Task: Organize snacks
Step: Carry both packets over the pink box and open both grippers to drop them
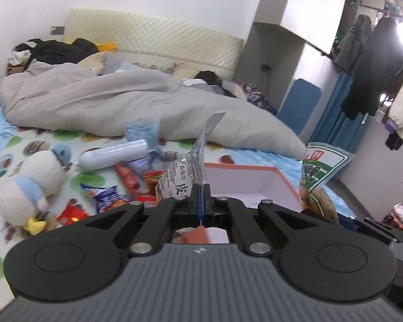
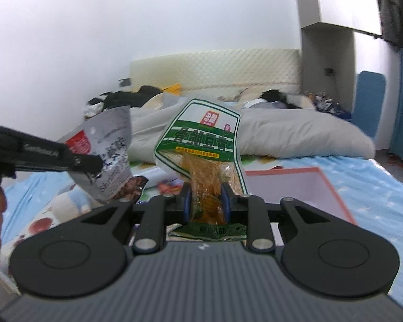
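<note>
My left gripper [image 1: 200, 196] is shut on the edge of a silver-grey snack packet [image 1: 180, 174], held up above the bed; the same packet [image 2: 107, 155] shows at the left of the right wrist view. My right gripper [image 2: 205, 201] is shut on a green-and-white packet of brown dried strips [image 2: 204, 145], which stands upright between the blue pads; it appears as the green packet [image 1: 319, 171] at the right of the left wrist view. A pink-rimmed box [image 1: 244, 179] [image 2: 295, 185] lies open on the bed just beyond both grippers.
Several loose snack packets [image 1: 107, 196], a white tube [image 1: 112, 155] and a plush penguin [image 1: 29, 182] lie on the patterned sheet at the left. A grey duvet [image 1: 115, 102] and a person lying down fill the far bed. Clothes hang at the right.
</note>
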